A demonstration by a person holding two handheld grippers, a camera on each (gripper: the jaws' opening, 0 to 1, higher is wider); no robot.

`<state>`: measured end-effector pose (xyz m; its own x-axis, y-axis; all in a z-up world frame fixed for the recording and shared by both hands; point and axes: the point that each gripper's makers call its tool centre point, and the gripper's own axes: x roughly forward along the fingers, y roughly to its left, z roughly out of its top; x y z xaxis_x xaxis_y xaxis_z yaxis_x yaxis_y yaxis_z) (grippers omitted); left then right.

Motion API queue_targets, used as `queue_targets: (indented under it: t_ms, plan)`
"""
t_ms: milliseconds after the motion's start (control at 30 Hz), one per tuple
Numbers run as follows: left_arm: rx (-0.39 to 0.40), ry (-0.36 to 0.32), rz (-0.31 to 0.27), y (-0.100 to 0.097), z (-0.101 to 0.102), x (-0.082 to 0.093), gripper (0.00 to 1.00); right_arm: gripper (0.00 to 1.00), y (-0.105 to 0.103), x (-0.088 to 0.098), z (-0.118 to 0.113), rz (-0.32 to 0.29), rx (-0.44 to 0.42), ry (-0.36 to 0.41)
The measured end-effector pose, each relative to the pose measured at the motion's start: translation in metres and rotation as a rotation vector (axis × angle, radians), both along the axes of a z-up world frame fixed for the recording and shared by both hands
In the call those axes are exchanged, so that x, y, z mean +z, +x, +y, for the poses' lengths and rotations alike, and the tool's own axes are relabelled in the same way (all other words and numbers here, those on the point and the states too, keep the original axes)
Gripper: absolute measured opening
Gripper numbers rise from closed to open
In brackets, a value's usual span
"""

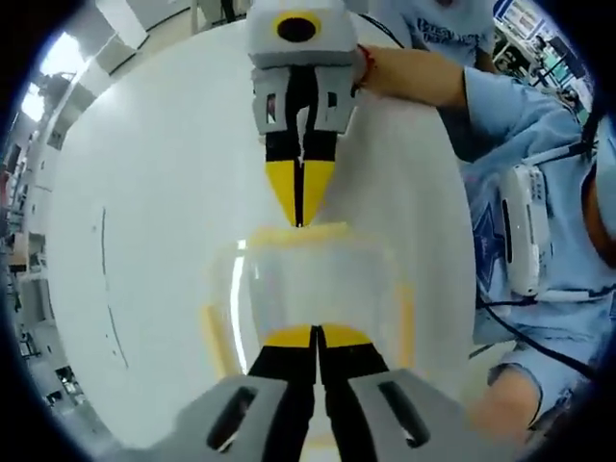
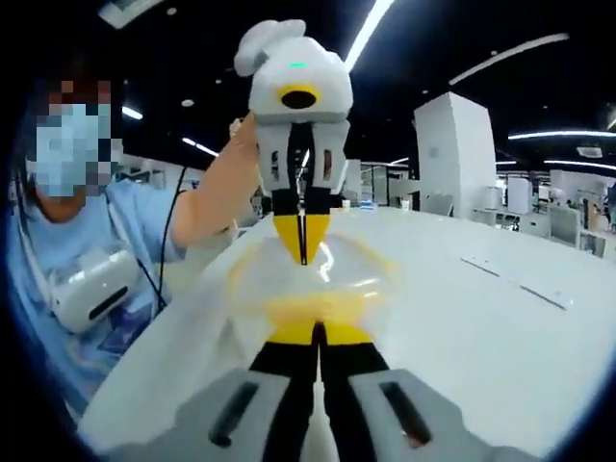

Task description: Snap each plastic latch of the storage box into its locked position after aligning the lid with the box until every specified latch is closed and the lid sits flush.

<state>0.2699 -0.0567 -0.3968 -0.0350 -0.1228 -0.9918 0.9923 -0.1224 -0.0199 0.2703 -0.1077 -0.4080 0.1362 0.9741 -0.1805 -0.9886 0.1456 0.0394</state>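
Left gripper view: left gripper (image 1: 316, 335), jaws pressed together, tips on the near edge of the clear storage box (image 1: 318, 279) with yellow latches; right gripper (image 1: 300, 219) opposite, jaws together, tips at the far latch (image 1: 298, 234). White table (image 1: 144, 241) underneath.

Right gripper view: right gripper (image 2: 315, 332) closed at the box's (image 2: 313, 279) near edge; left gripper (image 2: 302, 258) closed, beyond it.

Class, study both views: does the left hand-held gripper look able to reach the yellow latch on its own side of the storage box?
Probably yes. The left hand-held gripper, jaws shut, already sits at the near yellow latch of the storage box, with nothing between them.
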Motion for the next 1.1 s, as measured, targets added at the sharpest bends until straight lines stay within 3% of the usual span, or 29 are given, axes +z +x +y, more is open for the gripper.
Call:
queue_targets:
  t_ms: [500,667,767,1100]
  plan:
    - [0.008,0.017,0.024,-0.002,0.003,0.000,0.00,0.00,-0.002,0.001,0.002,0.035,0.010,0.041]
    - [0.013,0.021,0.038,-0.005,-0.001,0.008,0.00,0.00,0.006,-0.002,0.015,-0.033,-0.003,-0.022]
    - [0.021,0.025,0.038,-0.006,0.000,0.010,0.00,0.00,-0.001,-0.005,0.012,-0.044,-0.005,-0.036]
    - [0.043,0.020,0.025,-0.001,0.003,0.009,0.00,0.00,0.000,-0.015,0.010,0.011,-0.020,-0.056]
